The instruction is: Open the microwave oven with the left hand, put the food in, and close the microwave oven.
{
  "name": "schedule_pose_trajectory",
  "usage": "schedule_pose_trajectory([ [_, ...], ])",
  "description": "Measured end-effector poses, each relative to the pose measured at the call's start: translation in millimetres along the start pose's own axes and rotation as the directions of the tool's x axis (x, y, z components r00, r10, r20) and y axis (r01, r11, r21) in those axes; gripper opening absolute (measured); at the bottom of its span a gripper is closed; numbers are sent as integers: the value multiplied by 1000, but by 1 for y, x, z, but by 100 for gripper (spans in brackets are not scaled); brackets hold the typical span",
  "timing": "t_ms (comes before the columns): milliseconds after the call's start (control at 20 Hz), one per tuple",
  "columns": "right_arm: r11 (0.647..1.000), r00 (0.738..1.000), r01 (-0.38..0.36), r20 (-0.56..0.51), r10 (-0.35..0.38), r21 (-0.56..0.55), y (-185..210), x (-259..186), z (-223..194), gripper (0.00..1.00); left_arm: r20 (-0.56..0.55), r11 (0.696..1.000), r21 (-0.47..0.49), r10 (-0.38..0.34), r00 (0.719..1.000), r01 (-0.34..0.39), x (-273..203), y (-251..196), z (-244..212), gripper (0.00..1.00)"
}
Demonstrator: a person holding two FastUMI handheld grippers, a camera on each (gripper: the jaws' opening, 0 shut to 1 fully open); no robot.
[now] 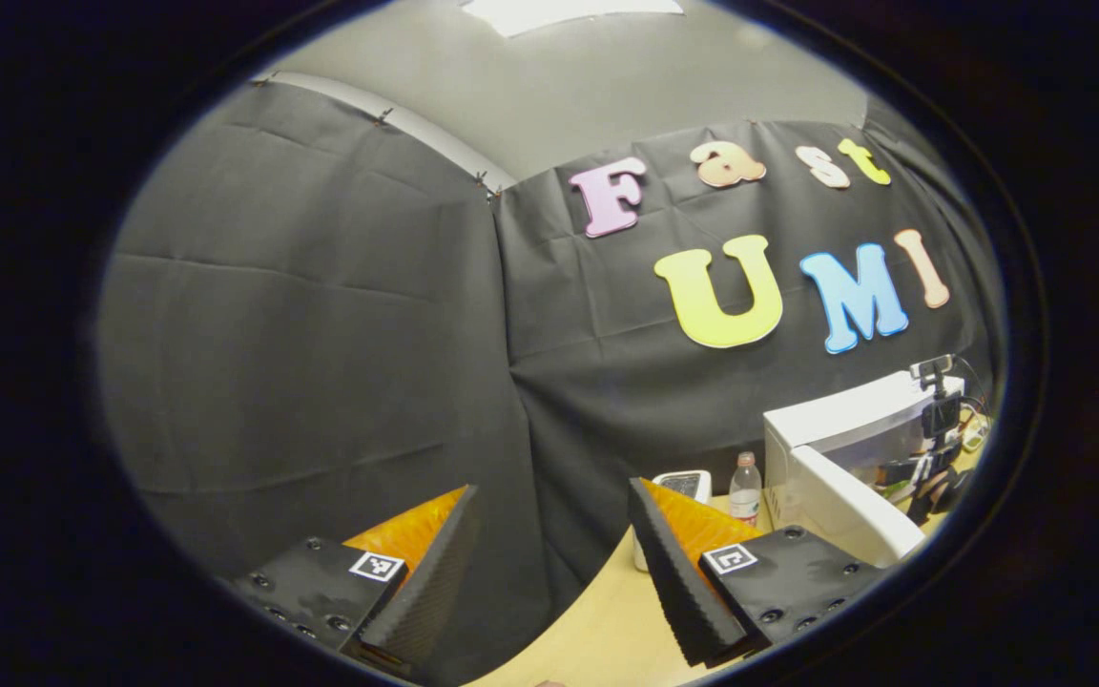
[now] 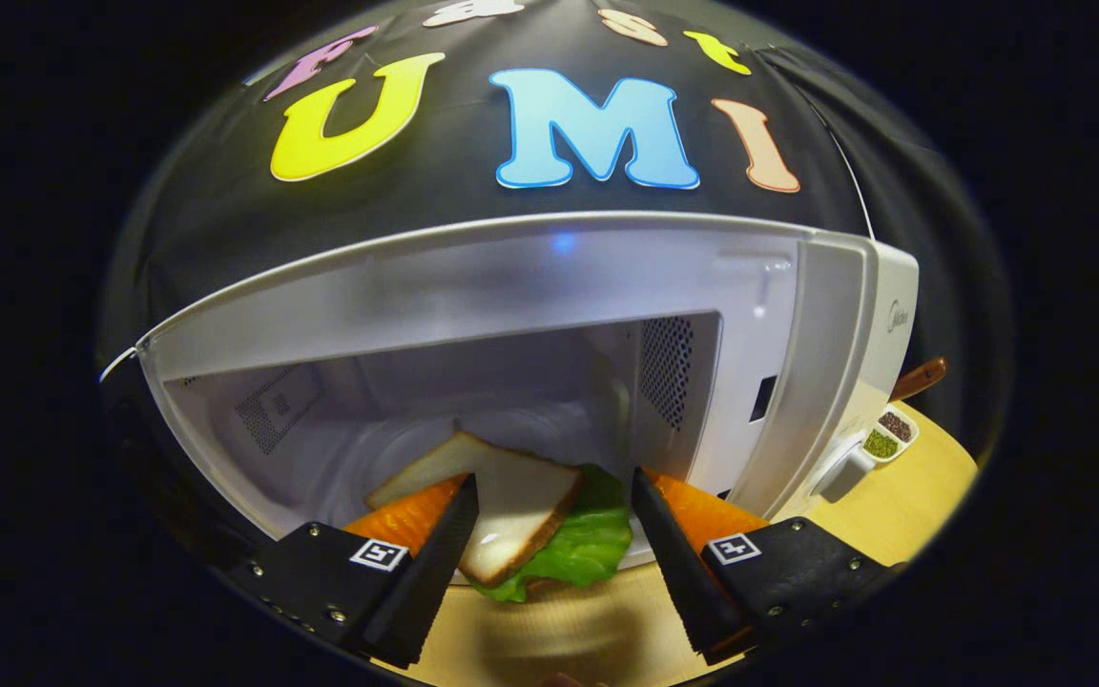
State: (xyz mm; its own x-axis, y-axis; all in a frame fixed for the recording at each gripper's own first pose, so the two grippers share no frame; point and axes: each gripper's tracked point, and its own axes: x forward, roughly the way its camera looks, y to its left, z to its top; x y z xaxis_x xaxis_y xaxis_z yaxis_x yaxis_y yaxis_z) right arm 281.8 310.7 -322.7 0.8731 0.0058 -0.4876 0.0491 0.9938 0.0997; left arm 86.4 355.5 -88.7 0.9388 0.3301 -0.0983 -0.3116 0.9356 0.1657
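Your right gripper (image 2: 554,534) stands with jaws apart around the sandwich (image 2: 511,515), which lies between them, half over the microwave (image 2: 549,286) sill; withdraw carelessly and it drags out, while your left gripper (image 1: 554,563), jaws spread and empty, hangs clear.

Black cloth walls (image 1: 321,334) w/ creases, grey ceiling (image 1: 559,86) above, pale wood tabletop (image 1: 607,620) below; dim booth, soft overhead light.

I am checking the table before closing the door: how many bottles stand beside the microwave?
1. A clear bottle stands on the table just left of the microwave in the left gripper view, near the black cloth wall. Others may be hidden behind the microwave.
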Motion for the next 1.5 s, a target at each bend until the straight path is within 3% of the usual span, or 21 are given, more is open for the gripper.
schedule_pose_trajectory([
  [600, 986, 974, -116, 183, 137, -118, -33, -135, 81, 98, -65, 997, -67, -32, 997, 28, -12, -41, -47, 100],
  [900, 991, 954, -121, 270, 132, -57, -68, -195, 114, 98, -87, 994, -64, -92, 992, 86, -14, -75, -65, 95],
  [1050, 991, 950, -113, 286, 128, -67, -88, -215, 125, 98, -123, 990, -88, -125, 985, 114, -14, -93, -86, 100],
  [1200, 992, 942, -104, 314, 121, -72, -105, -233, 140, 98, -164, 985, -98, -155, 974, 140, -20, -114, -107, 95],
  [1500, 995, 939, -61, 333, 86, -84, -144, -252, 148, 98, -261, 984, -101, -171, 950, 150, -41, -135, -153, 95],
])
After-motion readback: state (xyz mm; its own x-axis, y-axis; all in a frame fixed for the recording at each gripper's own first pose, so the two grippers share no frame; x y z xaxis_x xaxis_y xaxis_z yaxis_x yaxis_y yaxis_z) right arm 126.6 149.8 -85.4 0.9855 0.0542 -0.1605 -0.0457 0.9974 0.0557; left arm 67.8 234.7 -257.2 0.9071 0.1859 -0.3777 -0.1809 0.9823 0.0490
